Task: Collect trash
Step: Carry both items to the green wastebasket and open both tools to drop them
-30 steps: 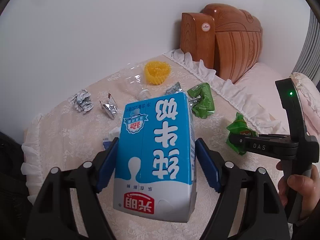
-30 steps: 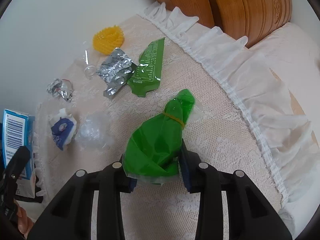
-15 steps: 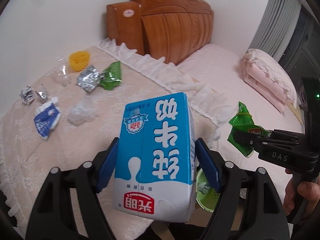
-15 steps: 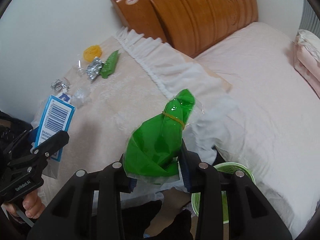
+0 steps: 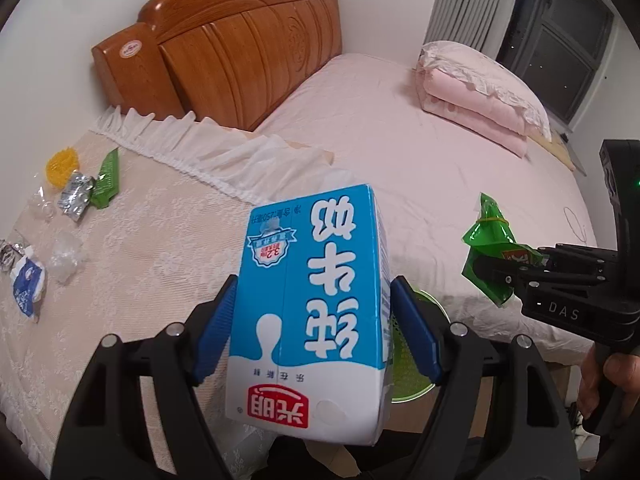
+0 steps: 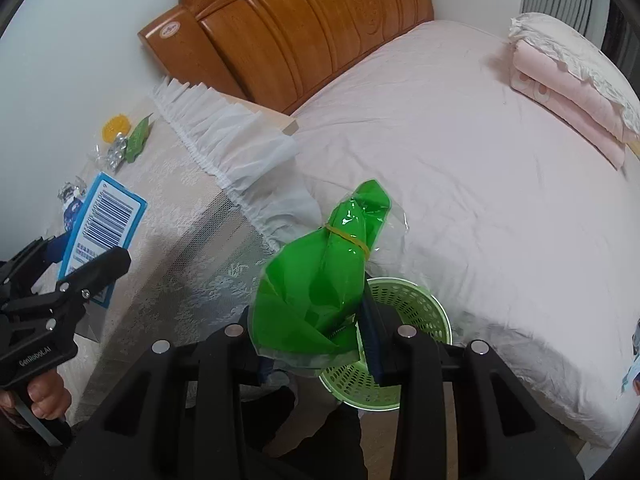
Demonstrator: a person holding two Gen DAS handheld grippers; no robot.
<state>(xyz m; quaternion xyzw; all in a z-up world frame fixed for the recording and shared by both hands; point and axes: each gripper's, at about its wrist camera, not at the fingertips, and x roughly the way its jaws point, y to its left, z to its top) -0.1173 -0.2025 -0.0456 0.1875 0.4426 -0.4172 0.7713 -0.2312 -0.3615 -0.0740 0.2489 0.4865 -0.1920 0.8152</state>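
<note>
Both grippers have swung away from the littered table (image 5: 152,240) to the green bin (image 6: 416,312) at lower centre. The left gripper (image 5: 316,320) pinches the carton (image 5: 316,288); the right gripper (image 6: 316,340) pinches the green bag (image 6: 316,280). Dropping likely comes next.

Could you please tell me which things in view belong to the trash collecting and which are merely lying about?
Job:
- milk carton, clamped in left gripper
- green plastic bag, pinched in right gripper
- green basket
- foil wrapper, green packet, yellow cup, blue wrapper on the table

Lying about:
- folded pink quilt
- wooden headboard
</note>
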